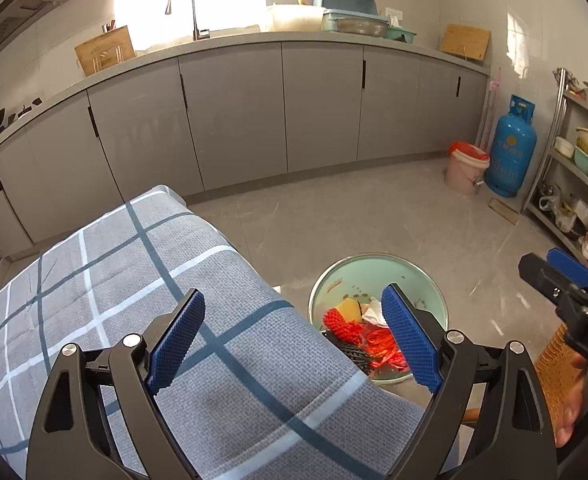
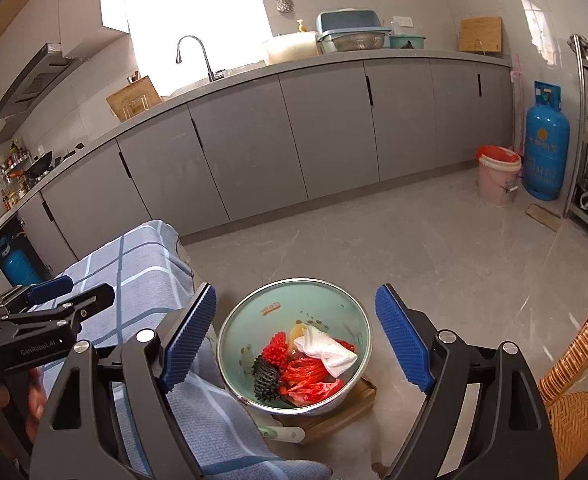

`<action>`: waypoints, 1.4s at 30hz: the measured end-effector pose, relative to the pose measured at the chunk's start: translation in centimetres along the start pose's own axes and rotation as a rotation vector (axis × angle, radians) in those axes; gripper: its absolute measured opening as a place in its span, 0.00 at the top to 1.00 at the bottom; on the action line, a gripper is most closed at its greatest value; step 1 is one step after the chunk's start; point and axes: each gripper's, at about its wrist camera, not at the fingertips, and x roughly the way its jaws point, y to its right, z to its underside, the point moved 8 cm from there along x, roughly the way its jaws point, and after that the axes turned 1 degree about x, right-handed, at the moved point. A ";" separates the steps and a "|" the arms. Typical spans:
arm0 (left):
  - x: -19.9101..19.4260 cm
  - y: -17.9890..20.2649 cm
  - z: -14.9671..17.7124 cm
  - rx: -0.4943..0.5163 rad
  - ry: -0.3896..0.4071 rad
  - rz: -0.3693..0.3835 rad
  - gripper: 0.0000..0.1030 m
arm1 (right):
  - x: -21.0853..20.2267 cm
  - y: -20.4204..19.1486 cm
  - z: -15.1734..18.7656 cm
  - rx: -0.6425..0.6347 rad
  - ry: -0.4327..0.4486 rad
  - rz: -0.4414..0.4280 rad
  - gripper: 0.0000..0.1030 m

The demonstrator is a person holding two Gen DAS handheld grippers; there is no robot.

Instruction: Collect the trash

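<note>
Plainly both claws are empty and spread wide. The right claw (image 2: 296, 336) hangs directly above the bin (image 2: 229, 354), a pale green pail standing on the floor (image 2: 434, 248), so that the bin's mouth sits between its two blue pads. The left claw (image 1: 294, 344) hovers over the near corner of the surface, which is draped in a grey-blue checked cloth (image 1: 141, 264); its right pad overlaps the bin's rim in its own view.

By my reading the drop-off step is over or nearly so — nothing is gripped, and the trash already lies in the bin: a crumpled white tissue (image 2: 326, 350) on top, red foam netting (image 2: 274, 347) to its left, a red plastic wrapper (image 2: 314, 388) nearer, and a black net sleeve (image 2: 265, 380) at the near-left.

No loose trash shows on the visible stretch of cloth, though the claws hide part of it. The next move probably calls for drawing back and scanning the surface for any remaining piece; if there is none, the task looks close to finished.

Right of the bin, a wicker chair (image 2: 578, 412) stands near — the right claw should keep clear of it on any swing.
</note>
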 end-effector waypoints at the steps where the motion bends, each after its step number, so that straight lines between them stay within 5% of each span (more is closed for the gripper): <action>1: -0.6 -0.2 0.0 -0.003 0.008 -0.001 0.14 | -0.2 -0.2 0.1 -0.002 0.001 -0.001 0.21; 17: -4.9 -1.1 -0.4 -0.027 0.071 0.014 0.14 | -3.5 -2.7 -0.4 -0.043 0.031 -0.003 0.20; 42: -5.6 -0.8 -0.5 -0.020 0.077 0.026 0.10 | -4.7 -3.0 -1.0 -0.050 0.054 -0.001 0.17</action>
